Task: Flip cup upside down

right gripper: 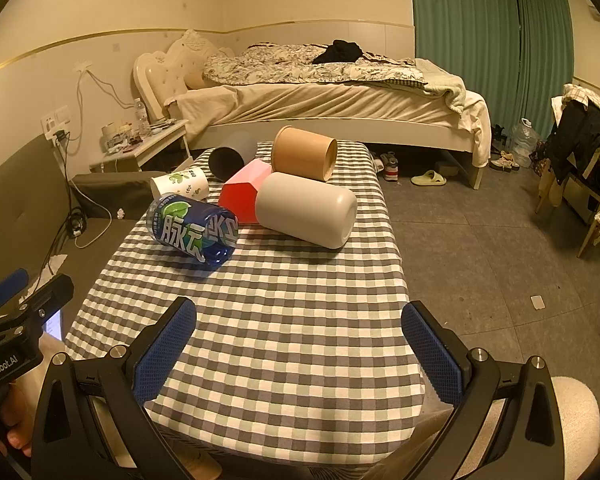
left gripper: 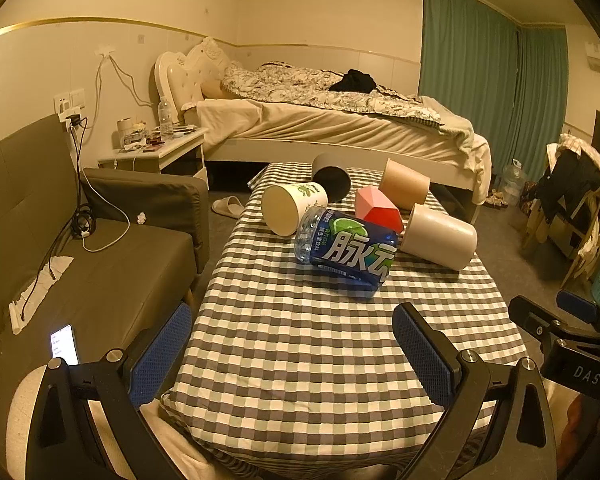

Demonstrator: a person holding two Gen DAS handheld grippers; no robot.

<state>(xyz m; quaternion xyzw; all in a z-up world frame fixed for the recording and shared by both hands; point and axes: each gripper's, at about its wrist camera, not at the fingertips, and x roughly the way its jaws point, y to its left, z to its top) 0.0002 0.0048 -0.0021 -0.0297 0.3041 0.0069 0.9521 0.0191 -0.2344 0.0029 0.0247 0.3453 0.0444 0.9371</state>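
Note:
Several cups lie on their sides at the far half of the checkered table: a white cup with green leaf print, a dark grey cup, a tan cup, a pale grey cup and a pink-red faceted cup. A blue plastic bottle-cup with white lettering lies nearest. My left gripper and right gripper both hover open over the table's near end, holding nothing.
A grey sofa with a lit phone and cables runs along the table's left side. Beyond the table stand a bed and a cluttered nightstand. Bare floor lies to the right, with a clothes-covered chair.

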